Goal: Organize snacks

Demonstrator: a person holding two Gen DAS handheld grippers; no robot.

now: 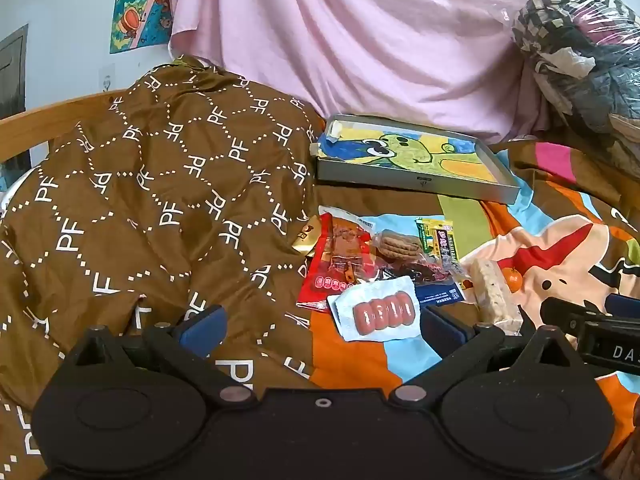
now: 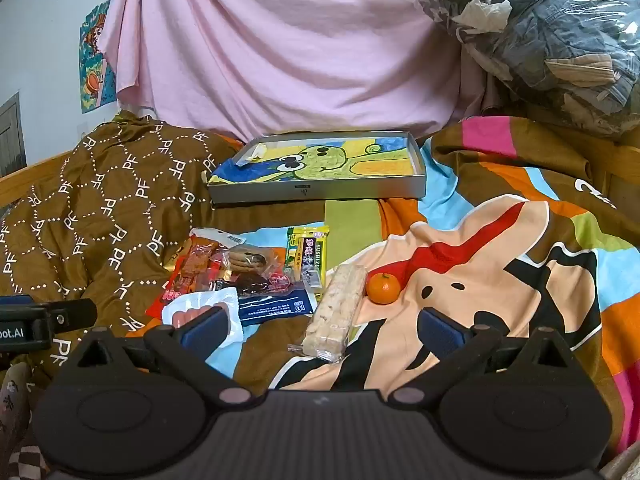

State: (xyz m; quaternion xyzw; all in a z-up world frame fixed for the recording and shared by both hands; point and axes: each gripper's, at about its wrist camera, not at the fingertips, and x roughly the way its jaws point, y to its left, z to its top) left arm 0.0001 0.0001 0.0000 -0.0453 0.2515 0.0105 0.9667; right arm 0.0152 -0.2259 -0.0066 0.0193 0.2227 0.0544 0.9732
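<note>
Hovering: left hand-held gripper and right hand-held gripper, jaws wide, empty.
Snacks: heaped loose on bed; sausage pack nearest.
Tray: empty, likely destination.

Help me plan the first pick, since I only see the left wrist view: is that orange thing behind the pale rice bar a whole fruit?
Observer: Yes. It is a whole mandarin, lying on the bedspread right beside the rice bar, on the bar's right.
Operator: Is the right hand-held gripper holding anything?
Observer: No. The right hand-held gripper is wide open and grips nothing; the rice bar lies loose ahead of it.
</note>
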